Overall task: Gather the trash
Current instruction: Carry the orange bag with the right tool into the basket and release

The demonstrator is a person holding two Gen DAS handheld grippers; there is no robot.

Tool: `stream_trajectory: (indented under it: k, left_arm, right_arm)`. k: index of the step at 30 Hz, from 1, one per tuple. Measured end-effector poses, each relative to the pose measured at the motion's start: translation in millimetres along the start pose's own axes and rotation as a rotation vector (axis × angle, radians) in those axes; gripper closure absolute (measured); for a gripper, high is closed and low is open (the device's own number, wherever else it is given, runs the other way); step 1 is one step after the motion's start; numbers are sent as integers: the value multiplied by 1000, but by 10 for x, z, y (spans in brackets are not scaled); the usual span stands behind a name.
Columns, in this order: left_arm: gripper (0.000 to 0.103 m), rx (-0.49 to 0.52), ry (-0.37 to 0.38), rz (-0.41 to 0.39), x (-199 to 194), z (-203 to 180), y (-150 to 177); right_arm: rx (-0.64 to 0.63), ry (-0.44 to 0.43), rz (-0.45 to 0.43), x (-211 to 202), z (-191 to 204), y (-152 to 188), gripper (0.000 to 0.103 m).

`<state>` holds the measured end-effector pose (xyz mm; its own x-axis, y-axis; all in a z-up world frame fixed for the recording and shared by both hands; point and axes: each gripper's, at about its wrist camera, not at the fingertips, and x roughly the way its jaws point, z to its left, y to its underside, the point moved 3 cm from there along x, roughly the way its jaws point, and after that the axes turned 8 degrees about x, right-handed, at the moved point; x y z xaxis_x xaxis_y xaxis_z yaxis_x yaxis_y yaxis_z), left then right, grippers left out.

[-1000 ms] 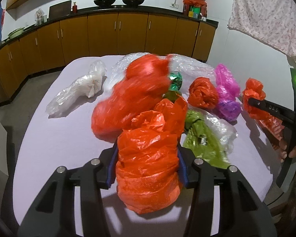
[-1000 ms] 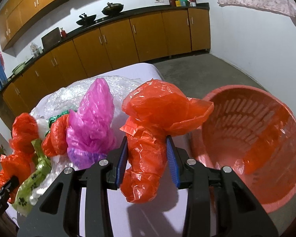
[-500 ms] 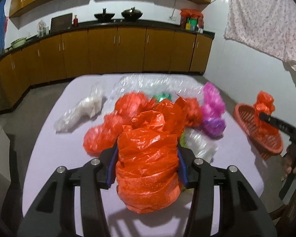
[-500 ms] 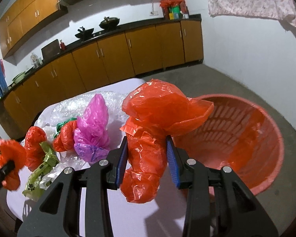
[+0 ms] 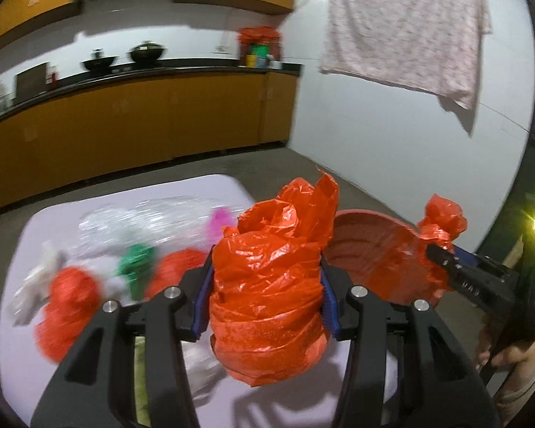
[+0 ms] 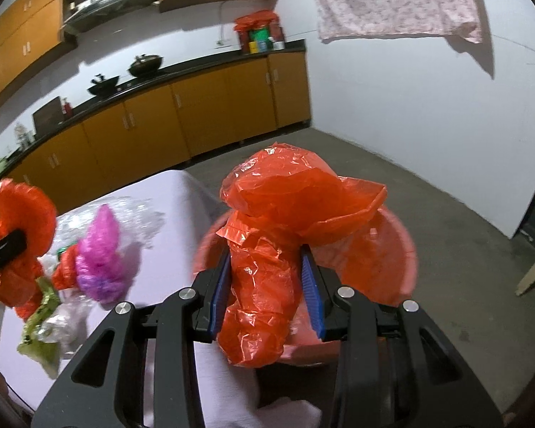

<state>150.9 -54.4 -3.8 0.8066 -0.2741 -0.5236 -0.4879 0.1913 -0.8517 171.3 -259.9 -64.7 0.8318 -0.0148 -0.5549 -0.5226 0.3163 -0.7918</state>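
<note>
Left gripper point(image 5: 265, 303) points forward and downward over the surface, jaws pinching a crumpled orange plastic bag point(image 5: 267, 285) at mid-body; the bag bulges above and below the blue pads. Right gripper point(image 6: 265, 292) is angled likewise, jaws clamped on a second orange bag point(image 6: 267, 274), whose upper part flares out like a cap above the pads. That bag is held over the rim of the red basket point(image 6: 392, 260), which sits just beyond the surface's right edge.

The surface point(image 6: 167, 207) is covered in pale lilac cloth. Remaining on it: a magenta bag point(image 6: 101, 264), clear crumpled plastic point(image 6: 139, 214), a light green bag point(image 6: 41, 331), and further orange bags point(image 5: 67, 306), blurred in the left view. The room is a kitchen with orange cabinets point(image 6: 196, 117), a dark counter bearing woks, a white wall, and a patterned cloth point(image 6: 396, 0) hanging high.

Only the left view shows the person's hand point(image 5: 513, 356) gripping the right tool's handle. Only the right view shows the concrete floor point(image 6: 446, 249) beyond the basket.
</note>
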Motion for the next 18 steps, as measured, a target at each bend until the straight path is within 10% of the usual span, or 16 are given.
stream_trajectory:
  k: [18]
  left_arm:
    - [54, 114, 198, 148, 1398, -920, -96]
  right_arm:
    - [79, 46, -9, 340, -445, -135, 65]
